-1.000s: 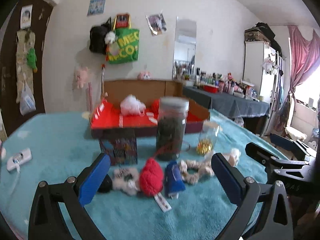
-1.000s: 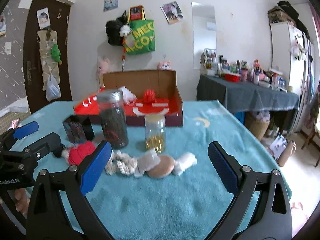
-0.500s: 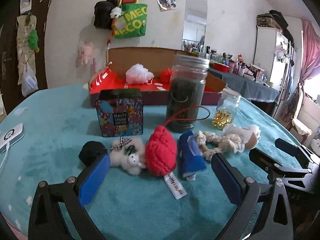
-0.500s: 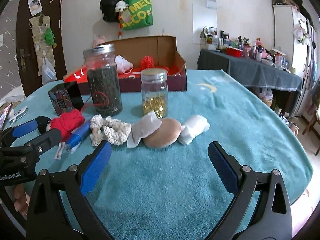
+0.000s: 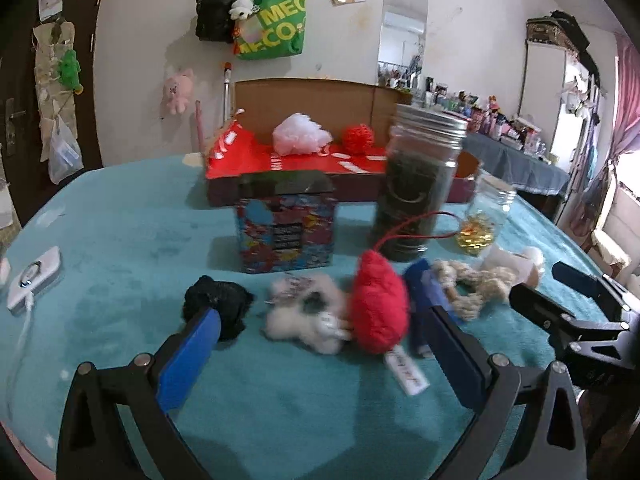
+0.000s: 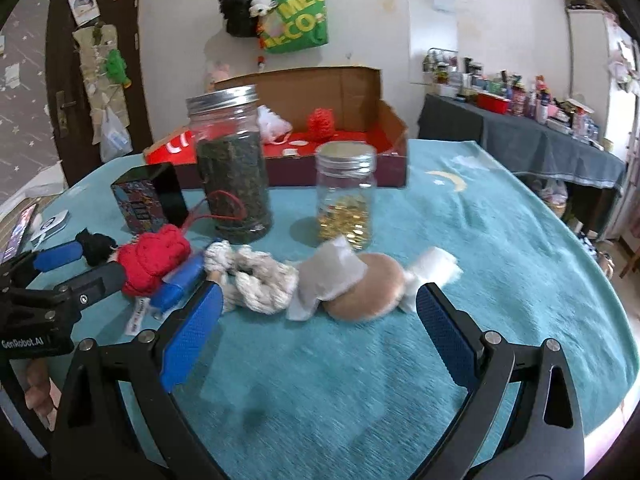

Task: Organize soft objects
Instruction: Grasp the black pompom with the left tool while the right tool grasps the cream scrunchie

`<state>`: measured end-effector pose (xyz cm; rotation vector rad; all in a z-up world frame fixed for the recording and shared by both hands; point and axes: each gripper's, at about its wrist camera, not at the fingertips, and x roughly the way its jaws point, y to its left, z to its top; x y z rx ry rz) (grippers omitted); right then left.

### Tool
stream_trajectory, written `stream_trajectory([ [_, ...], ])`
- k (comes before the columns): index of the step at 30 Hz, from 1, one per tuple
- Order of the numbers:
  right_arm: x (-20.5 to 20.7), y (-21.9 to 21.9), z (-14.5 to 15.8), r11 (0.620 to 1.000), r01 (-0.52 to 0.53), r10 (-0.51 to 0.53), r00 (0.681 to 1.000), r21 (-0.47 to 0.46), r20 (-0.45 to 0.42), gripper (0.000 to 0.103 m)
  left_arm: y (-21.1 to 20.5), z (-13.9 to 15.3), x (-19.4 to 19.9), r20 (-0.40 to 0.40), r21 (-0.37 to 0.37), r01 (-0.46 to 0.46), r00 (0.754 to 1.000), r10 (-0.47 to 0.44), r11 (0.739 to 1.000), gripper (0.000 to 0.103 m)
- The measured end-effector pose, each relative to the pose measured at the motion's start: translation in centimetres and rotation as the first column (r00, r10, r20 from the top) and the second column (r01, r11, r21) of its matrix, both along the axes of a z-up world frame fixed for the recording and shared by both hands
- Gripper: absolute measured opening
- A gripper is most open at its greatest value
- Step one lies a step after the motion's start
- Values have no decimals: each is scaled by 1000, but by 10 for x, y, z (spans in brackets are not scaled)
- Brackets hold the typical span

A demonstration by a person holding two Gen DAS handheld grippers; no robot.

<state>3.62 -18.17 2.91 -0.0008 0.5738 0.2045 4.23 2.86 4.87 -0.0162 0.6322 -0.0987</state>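
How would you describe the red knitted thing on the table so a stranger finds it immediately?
Start at the tall dark jar on the teal table. Just before it lies a row of soft things; the red knitted thing is the only red one, with a red cord and white tag.

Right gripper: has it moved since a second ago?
Yes. The right gripper has closed in on the tan round pad, which now sits larger between its open jaws.

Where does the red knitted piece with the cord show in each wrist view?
Left wrist: the red knitted piece lies right of centre in the row of soft things, between the white fluffy toy and the blue item.
Right wrist: the red knitted piece sits at left, just beyond the left hand-held gripper.
Shared landmark: the tall dark jar right behind it; the red cord loops against it.
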Motion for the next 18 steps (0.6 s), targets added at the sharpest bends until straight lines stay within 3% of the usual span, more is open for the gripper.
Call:
stream_trajectory([
  [8,19,25,2,995,-92,91,995,-23,-51,99,34,0,13,-39,23,-16,999,17,1000,103],
  [12,22,32,1,993,-112,110,992,-37,-57,98,45,-4,21,-76,10,-2,997,3,1000,98],
  [14,23,34,0,991,-128,125,990,-39,-63,93,48,-8,25,-94,14,0,996,1,1000,96],
  [15,23,36,-1,990,-137,134,988,-42,-70,89,50,-10,27,-102,11,2,995,-1,1000,88],
  [16,25,37,-1,988,-147,143,987,-44,-78,81,52,-13,30,-118,-9,15,993,-16,1000,73],
  [18,27,40,-6,983,-175,169,980,-53,-104,61,55,-18,34,-149,-59,49,987,-57,997,51],
])
